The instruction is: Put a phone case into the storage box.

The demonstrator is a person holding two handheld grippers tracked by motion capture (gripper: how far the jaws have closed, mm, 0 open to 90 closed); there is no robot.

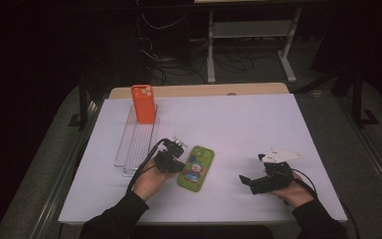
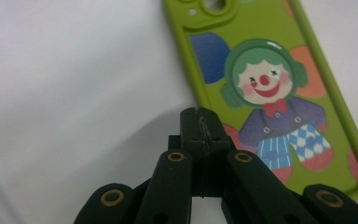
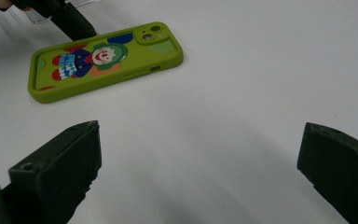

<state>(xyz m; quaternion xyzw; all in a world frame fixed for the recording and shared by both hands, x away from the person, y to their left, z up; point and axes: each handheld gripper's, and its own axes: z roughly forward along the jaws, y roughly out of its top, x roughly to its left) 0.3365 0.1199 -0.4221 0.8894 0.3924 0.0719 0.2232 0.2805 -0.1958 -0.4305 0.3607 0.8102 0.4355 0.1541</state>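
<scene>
the white tabletop (image 1: pixel 238 124) carried everything, with a dark room of desk legs and loose cables beyond its far edge. a clear ribbed tray (image 1: pixel 137 144) lay just beyond and to the outer side of the left tool (image 1: pixel 175 155), and an orange phone case (image 1: pixel 143 103) stood upright at the tray's far end. the green phone case (image 1: pixel 196 168), printed with a clown, lay flat and face-down-style with its camera cutout pointing away from the person, its long axis running roughly front to back, tilted a little. it sat just beside the left tool, on that tool's inner side, near enough that the tips looked to be at its near long edge; whether they touched it could not be told. the left tool's jaws were pressed together with nothing between them. the right tool (image 1: pixel 251 181) stood well apart from the case, jaws spread wide and empty, pointing toward it. the left hand was clearly the nearer one.
</scene>
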